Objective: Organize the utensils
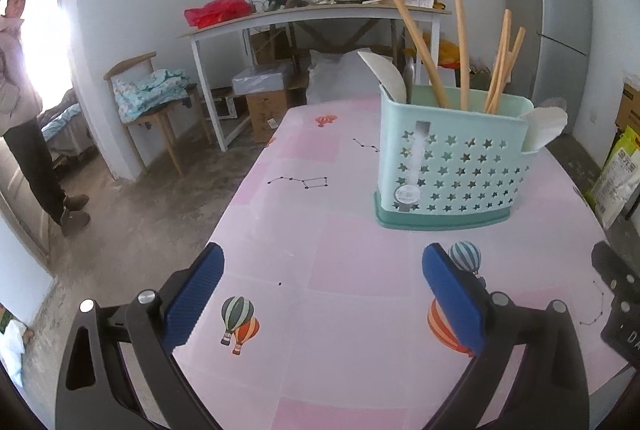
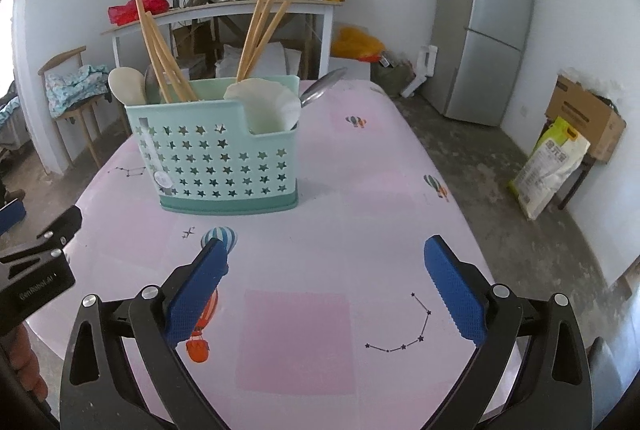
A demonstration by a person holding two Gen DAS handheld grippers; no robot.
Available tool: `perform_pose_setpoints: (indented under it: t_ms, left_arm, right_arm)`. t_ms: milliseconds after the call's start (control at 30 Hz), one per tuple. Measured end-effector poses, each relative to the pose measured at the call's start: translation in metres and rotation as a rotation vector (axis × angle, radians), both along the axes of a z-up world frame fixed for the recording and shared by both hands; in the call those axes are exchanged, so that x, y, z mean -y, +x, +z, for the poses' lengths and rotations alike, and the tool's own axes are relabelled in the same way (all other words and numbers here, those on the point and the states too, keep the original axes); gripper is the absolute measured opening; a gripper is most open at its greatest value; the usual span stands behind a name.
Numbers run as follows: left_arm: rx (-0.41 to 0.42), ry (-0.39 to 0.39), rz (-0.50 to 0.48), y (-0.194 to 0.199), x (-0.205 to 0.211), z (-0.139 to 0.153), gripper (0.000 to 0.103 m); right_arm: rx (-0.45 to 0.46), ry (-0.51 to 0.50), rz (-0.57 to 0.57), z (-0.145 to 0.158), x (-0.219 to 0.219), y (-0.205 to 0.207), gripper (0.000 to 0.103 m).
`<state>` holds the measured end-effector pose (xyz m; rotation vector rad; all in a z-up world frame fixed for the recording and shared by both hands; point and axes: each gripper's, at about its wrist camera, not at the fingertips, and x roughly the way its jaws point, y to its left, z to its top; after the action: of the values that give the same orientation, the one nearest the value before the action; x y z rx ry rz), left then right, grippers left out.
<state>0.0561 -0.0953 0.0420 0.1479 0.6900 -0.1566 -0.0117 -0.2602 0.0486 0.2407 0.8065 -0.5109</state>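
A mint-green plastic utensil caddy with star-shaped cut-outs (image 1: pixel 452 166) stands upright on a pink tablecloth printed with hot-air balloons and star constellations (image 1: pixel 320 230). In the left wrist view it sits right of centre in the frame; in the right wrist view it sits left of centre, on the middle of the table.

Long wooden chopsticks (image 1: pixel 460 42) lean in two bunches out of the caddy's tall section. A white ceramic soup spoon (image 2: pixel 126 84) and a metal spoon (image 2: pixel 151 84) stand at the caddy's left end. At its lower right end, another white ceramic spoon (image 2: pixel 266 106) fills the notch, with a second metal spoon (image 2: pixel 322 86) poking out behind it toward the right.

The left gripper (image 1: pixel 322 264) hovers low over the cloth at the bottom of its frame, its blue-padded fingers (image 1: pixel 194 300) spread wide with nothing between them. The right gripper (image 2: pixel 326 258) hangs likewise at the bottom of its frame, jaws wide apart and empty, well short of the caddy.

At the far left edge of the left wrist view, a person in a pale jacket (image 1: pixel 16 70) stands in a bright doorway.
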Motion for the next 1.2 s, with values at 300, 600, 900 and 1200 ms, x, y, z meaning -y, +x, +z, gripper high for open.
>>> perform_pose_setpoints:
  t_ms: [300, 600, 900, 1200]
  left_arm:
    - [-0.021, 0.002, 0.043, 0.003, -0.004, -0.001, 0.097]
    - [-0.032, 0.004, 0.079, 0.008, -0.011, -0.003, 0.097]
    - [-0.034, 0.009, 0.085, 0.010, -0.015, -0.004, 0.097]
    - [-0.037, 0.011, 0.090, 0.012, -0.017, -0.005, 0.097]
  right_arm:
    - [-0.003, 0.002, 0.001, 0.001, 0.000, 0.001, 0.095]
    - [0.002, -0.006, 0.005, 0.002, 0.002, 0.001, 0.095]
    - [0.001, -0.012, 0.015, 0.001, 0.001, 0.004, 0.095]
    - [0.001, -0.013, 0.015, 0.002, 0.000, 0.005, 0.095]
